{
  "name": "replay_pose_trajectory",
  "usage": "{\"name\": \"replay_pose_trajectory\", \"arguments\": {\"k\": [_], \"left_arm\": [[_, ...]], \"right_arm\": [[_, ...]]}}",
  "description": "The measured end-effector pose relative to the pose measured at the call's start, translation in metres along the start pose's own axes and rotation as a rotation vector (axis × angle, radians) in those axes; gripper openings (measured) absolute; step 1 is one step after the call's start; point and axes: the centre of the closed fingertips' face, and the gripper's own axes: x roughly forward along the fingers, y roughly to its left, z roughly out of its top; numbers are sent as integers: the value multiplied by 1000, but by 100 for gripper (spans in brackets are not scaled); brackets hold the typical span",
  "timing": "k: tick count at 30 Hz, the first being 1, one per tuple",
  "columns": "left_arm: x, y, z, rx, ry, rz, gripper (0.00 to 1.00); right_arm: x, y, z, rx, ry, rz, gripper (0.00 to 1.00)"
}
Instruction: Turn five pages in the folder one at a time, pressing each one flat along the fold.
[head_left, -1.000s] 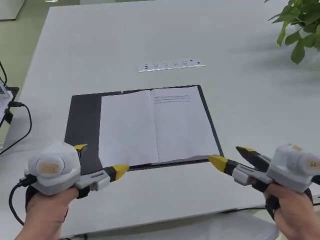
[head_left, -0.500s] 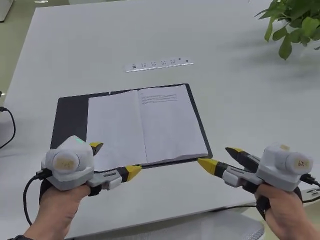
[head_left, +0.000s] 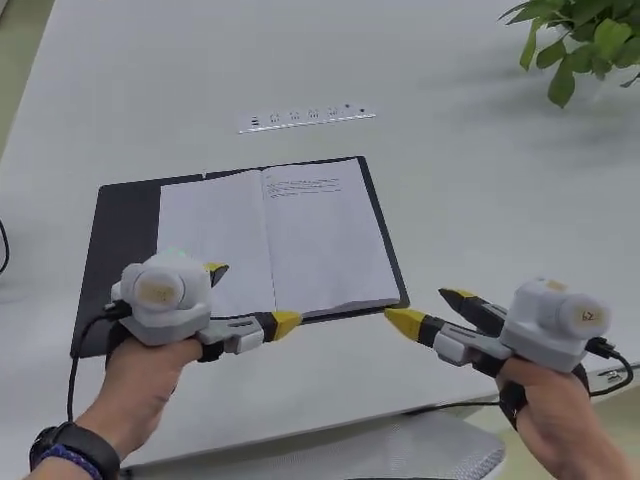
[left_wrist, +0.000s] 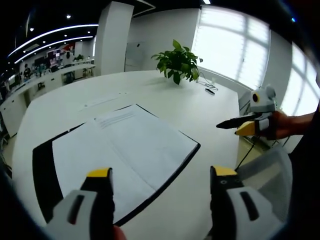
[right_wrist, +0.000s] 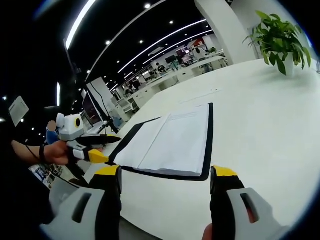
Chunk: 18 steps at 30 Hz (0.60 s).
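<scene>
Left gripper (head_left: 250, 296) and right gripper (head_left: 432, 308): jaws wide, empty, hovering off the near edge. Folder (head_left: 125, 240) lies open on the table (head_left: 480, 180) just beyond, between them. Looks like pre-turn approach. Next: pinch a single right page (head_left: 325, 240) by its edge.

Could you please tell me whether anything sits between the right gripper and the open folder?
Nothing visible does: bare table lies between the open right gripper and the near right corner of the folder.

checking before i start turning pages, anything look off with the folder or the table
Nothing stands out. The folder lies open and flat on the table, pages smooth; left gripper and right gripper are open by its near edge.
</scene>
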Motion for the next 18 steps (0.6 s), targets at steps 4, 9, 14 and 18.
{"name": "replay_pose_trajectory", "arguments": {"k": [4, 9, 14, 18], "left_arm": [[15, -10, 9, 23, 11, -51, 78], [35, -24, 17, 88, 44, -107, 77], [56, -30, 20, 130, 71, -131, 76], [71, -37, 22, 147, 78, -151, 75]], "right_arm": [[-1, -4, 0, 9, 0, 2, 71], [-1, -6, 1, 11, 7, 10, 71], [-1, -7, 0, 15, 9, 14, 71], [-1, -6, -1, 8, 12, 20, 70]]}}
